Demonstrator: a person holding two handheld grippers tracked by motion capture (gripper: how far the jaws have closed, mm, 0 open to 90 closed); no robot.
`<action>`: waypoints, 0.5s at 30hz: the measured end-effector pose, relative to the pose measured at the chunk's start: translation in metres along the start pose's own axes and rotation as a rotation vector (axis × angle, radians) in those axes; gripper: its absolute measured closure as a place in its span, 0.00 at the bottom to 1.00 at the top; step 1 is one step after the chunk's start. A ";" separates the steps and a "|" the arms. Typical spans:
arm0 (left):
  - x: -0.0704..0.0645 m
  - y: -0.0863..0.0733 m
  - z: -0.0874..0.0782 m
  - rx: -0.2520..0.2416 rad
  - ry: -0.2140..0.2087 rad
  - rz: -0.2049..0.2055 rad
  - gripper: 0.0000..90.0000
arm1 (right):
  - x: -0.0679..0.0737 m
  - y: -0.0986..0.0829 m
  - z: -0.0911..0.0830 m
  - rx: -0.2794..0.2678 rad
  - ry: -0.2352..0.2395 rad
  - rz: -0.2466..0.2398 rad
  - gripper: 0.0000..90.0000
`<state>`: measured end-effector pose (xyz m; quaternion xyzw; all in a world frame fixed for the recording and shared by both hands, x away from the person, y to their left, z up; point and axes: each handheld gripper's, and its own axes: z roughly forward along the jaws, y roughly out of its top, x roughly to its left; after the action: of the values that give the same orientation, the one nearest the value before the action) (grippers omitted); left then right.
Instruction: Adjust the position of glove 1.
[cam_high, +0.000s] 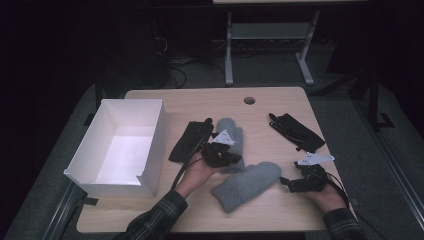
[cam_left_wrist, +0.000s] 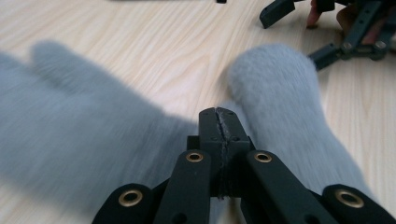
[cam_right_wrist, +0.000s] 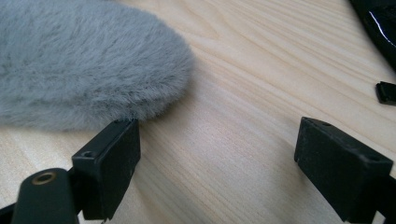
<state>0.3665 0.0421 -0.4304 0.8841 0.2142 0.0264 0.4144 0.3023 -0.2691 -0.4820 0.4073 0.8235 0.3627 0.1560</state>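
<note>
At the wooden table (cam_high: 280, 210), my left gripper (cam_left_wrist: 218, 116) has its jaws pressed together, pinching the far grey mitten (cam_high: 232, 142) where it meets the near grey mitten (cam_high: 247, 186). My right gripper (cam_right_wrist: 217, 154) stands wide apart, the near mitten's rounded tip just to its left; that mitten's long axis runs diagonally toward me. The white box (cam_high: 120, 145) waits well left.

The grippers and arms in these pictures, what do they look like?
Each claw, left gripper and right gripper, is black with flat rectangular pads, brass-ringed pivots and a black trailing cable. Each carries a pale three-cornered plate. The person wears plaid sleeves.
</note>
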 end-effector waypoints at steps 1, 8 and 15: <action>0.000 0.000 0.000 0.000 0.000 0.000 1.00 | 0.000 0.000 0.000 0.000 0.000 -0.001 0.16; -0.001 0.007 0.026 0.100 -0.004 0.040 1.00 | 0.000 0.000 0.000 -0.001 0.001 0.002 0.16; 0.002 -0.011 0.004 0.137 0.018 0.039 1.00 | 0.000 0.001 0.001 0.000 0.001 0.002 0.16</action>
<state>0.3653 0.0458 -0.4416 0.9142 0.2020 0.0274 0.3504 0.3030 -0.2686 -0.4819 0.4078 0.8233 0.3630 0.1555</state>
